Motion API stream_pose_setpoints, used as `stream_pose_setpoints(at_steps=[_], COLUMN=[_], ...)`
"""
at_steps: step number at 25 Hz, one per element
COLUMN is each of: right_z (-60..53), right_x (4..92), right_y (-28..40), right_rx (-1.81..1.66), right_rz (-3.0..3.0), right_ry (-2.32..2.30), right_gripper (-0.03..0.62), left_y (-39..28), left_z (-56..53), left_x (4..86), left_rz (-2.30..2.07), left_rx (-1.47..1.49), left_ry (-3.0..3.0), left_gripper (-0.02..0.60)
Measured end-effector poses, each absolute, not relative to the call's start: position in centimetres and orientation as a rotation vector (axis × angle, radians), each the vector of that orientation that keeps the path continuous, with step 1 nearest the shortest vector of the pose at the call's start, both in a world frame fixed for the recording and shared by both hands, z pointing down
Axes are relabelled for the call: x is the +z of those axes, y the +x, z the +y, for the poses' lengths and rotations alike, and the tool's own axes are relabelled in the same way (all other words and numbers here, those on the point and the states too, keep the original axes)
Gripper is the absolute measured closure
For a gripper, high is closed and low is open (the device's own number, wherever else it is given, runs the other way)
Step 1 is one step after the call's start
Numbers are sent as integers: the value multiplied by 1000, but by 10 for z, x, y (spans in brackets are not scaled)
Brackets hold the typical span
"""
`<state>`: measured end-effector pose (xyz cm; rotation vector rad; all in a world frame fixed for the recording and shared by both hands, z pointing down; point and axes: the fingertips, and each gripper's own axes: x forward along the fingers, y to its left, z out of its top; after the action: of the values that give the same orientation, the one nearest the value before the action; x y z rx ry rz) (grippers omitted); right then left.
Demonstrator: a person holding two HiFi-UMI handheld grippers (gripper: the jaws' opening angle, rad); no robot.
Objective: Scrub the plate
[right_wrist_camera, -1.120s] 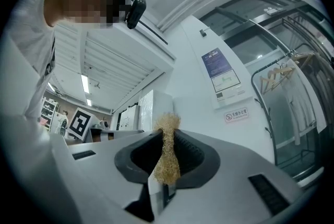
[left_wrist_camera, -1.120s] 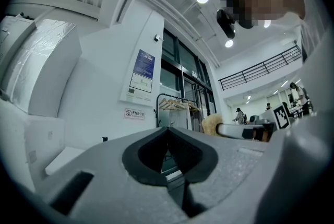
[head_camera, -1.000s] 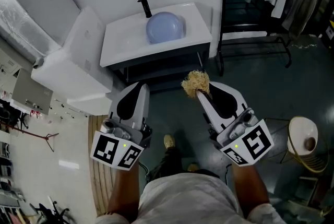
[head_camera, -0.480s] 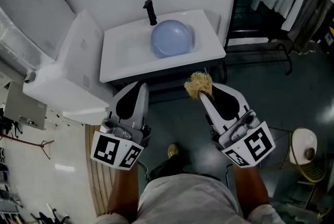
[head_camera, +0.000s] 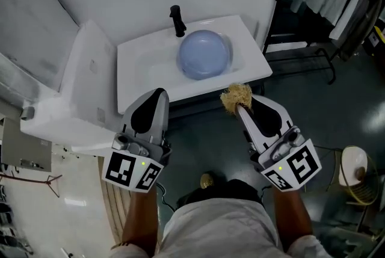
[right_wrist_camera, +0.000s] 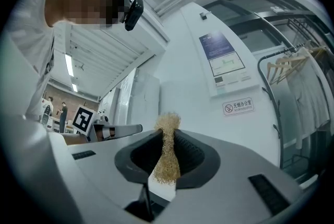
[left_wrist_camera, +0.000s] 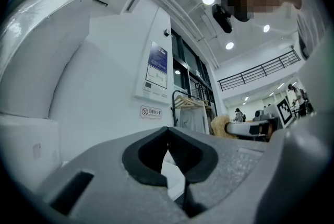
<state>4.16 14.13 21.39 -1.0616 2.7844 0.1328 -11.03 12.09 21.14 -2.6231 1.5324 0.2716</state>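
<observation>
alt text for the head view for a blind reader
From above, two handheld grippers point toward a white sink holding a pale blue plate. The right gripper is shut on a tan scrubber; the left gripper is shut and empty.

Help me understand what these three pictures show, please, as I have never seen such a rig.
No robot here: a person holds a two-jaw gripper in each hand. The head view comes from a camera on the person's head, looking down at both; the other two come from cameras riding on each gripper, looking along its jaws. The left gripper is shut and empty. The right gripper is clamped on a straw-coloured fibre scrubber. Ahead stands a white sink with a black tap; a pale blue plate lies in its basin, not yet touched.
</observation>
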Motion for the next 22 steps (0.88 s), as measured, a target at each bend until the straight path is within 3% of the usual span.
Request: stream_pose_setpoints(at_steps=[22], right_z=[10], right_x=[244], right_y=[1], right_rx=[104], right_rz=[2832], right_ry=[-1078], right_gripper=[533], left_y=[-154], left_z=[-9], left_x=[265], left_rz=[1608], left_rx=[99], left_ry=[-2671], left_gripper=[565])
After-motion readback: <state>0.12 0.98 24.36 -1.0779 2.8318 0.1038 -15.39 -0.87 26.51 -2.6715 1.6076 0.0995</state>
